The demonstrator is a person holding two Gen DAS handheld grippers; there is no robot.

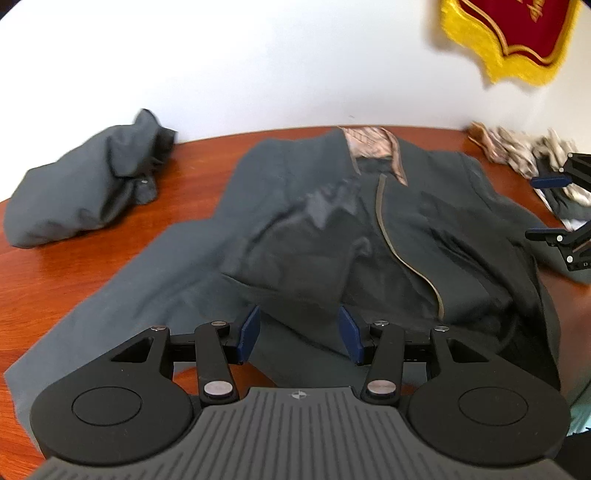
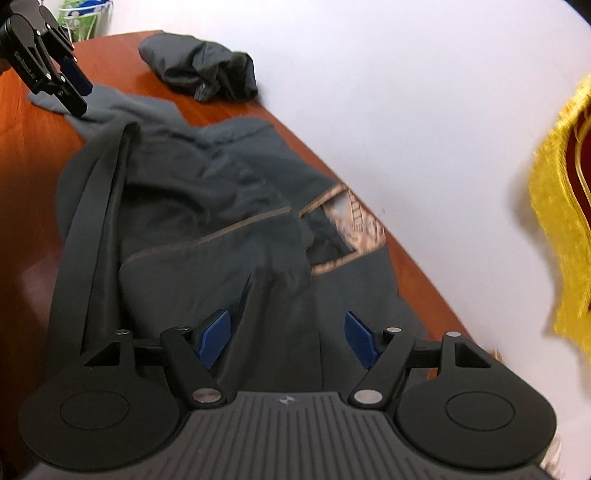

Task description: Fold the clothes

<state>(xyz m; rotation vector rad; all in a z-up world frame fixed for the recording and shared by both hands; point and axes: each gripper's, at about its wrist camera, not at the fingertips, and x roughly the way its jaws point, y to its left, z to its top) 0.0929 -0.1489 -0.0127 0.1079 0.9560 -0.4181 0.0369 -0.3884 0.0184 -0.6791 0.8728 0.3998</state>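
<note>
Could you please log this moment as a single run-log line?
left gripper: open, empty | right gripper: open, empty | dark jacket: spread on table, unfolded | bundled garment: apart, far left

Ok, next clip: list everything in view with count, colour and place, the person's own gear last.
jacket: one, dark grey with tan trim and patterned lining, spread across the table's middle.
bundled garment: one, dark grey, crumpled on the table beyond the jacket's left sleeve, by the wall.
pale clothes: a pile, beige and white, far right of the table.
banner: one, red with yellow fringe, on the wall.
table: one, reddish-brown wood.
wall: white, behind the table.
left gripper: black with blue pads, open above the jacket.
right gripper: same colours, open above the jacket.
</note>
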